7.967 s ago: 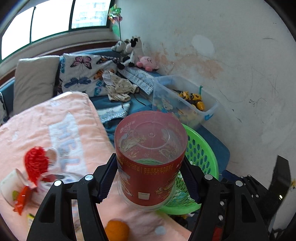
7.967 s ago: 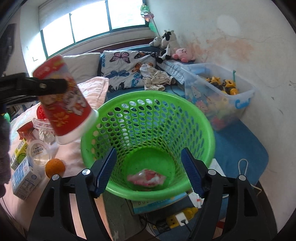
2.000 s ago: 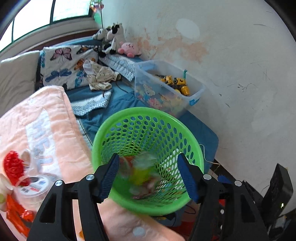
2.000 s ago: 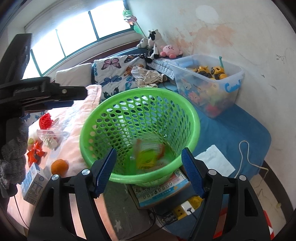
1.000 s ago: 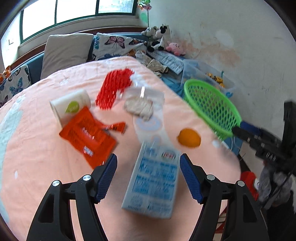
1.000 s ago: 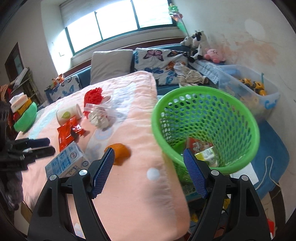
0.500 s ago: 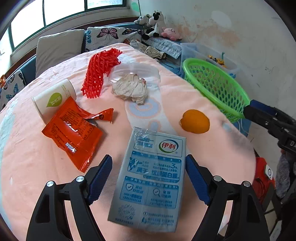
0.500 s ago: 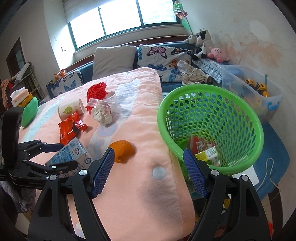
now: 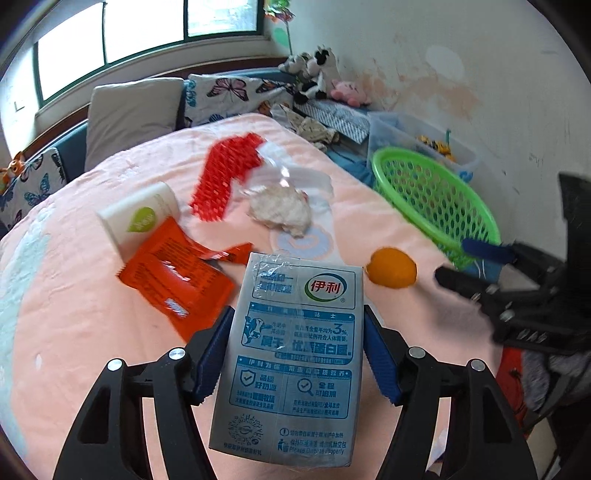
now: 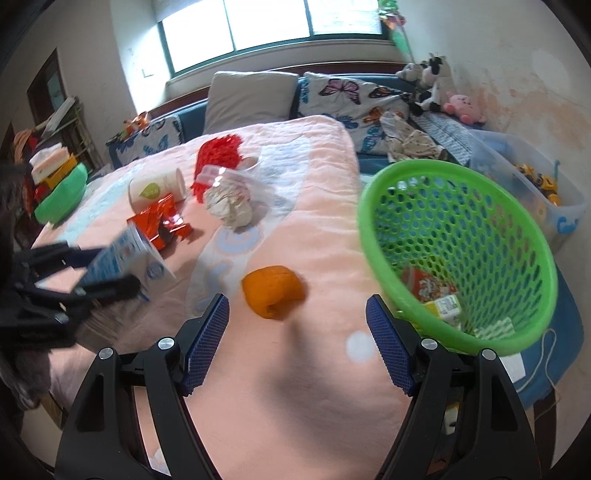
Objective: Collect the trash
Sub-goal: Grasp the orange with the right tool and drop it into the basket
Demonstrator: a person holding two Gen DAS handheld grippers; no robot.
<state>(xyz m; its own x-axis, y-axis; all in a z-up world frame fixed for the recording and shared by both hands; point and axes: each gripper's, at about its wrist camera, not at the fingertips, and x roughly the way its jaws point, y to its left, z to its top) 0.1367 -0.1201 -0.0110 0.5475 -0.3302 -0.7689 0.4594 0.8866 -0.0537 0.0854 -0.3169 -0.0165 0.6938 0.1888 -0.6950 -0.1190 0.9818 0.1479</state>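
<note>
Pinching the milk carton between its just-closed pads, left tool grips it.

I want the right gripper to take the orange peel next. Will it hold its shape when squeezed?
Probably not fully: the orange peel looks like a hollow, curled shell with an open fold, so it may cave in. It likely weighs little. Its rounded shape on the soft pink blanket could rock when nudged by the open right gripper.

Bright daylight from the window (blown out), fisheye-warped edges, slight blur.
</note>
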